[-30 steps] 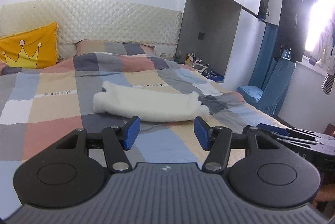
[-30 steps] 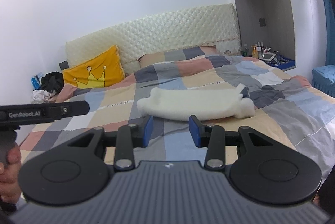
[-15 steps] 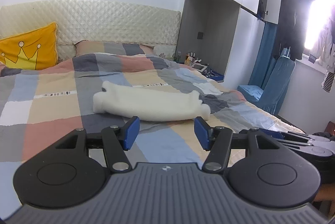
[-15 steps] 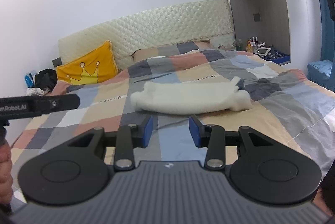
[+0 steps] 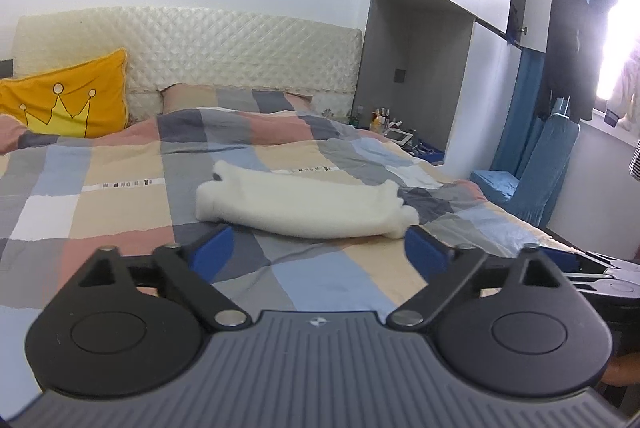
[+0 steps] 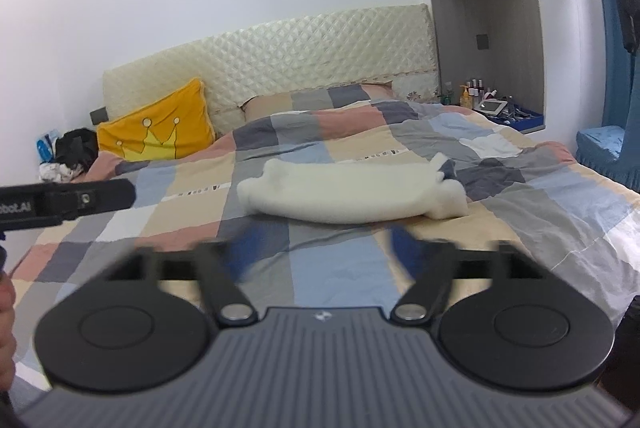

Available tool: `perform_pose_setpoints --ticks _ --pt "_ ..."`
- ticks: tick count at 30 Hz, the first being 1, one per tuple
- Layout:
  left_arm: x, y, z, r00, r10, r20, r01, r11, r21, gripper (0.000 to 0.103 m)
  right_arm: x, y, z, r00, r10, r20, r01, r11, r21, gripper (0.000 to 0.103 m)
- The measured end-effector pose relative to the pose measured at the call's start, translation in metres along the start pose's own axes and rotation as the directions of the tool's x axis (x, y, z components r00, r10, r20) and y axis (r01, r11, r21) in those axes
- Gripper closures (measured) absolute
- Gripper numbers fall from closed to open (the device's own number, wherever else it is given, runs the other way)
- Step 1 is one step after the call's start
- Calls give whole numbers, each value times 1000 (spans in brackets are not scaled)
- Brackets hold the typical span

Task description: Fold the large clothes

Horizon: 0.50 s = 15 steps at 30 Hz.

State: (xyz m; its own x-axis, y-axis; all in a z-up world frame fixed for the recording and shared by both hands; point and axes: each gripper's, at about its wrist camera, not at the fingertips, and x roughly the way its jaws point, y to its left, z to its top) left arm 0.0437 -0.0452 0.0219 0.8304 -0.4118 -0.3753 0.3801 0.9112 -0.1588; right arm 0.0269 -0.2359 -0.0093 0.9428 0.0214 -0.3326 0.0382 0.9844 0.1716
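A yellow cushion with a crown print (image 5: 68, 100) leans at the bed's head-left corner against the cream quilted headboard (image 5: 188, 48). The folded white fleecy garment (image 5: 304, 202) lies across the middle of the bed's pastel checked duvet (image 5: 104, 188). The left hand-held gripper (image 5: 316, 252) hovers over the foot edge, jaws opening, nothing between them. The right hand-held gripper (image 6: 320, 248) does likewise, its blue pads (image 6: 402, 244) blurred.

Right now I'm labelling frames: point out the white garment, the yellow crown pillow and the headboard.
white garment (image 5: 304, 206), left wrist view, middle of its top.
yellow crown pillow (image 6: 160, 126), right wrist view, face, above the crown.
headboard (image 5: 240, 52), left wrist view, quilted front.
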Motion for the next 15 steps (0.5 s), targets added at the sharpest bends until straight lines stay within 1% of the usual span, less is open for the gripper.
perform_pose_setpoints --ticks 1,3,9,15 --pt "1 1 0 1000 3 -3 -3 1000 -4 2 0 -1 0 1000 -6 2 6 1000 1 9" --pt "2 3 -1 1000 17 -9 -17 1000 -10 1 -1 -3 1 1000 -26 5 26 1000 7 0" --pt "3 4 -4 998 54 -25 -54 999 -1 0 -4 -8 2 997 -68 21 68 998 -8 0" --pt "2 2 -6 997 67 -28 -66 998 17 0 -4 -9 3 998 -69 11 69 997 -15 0"
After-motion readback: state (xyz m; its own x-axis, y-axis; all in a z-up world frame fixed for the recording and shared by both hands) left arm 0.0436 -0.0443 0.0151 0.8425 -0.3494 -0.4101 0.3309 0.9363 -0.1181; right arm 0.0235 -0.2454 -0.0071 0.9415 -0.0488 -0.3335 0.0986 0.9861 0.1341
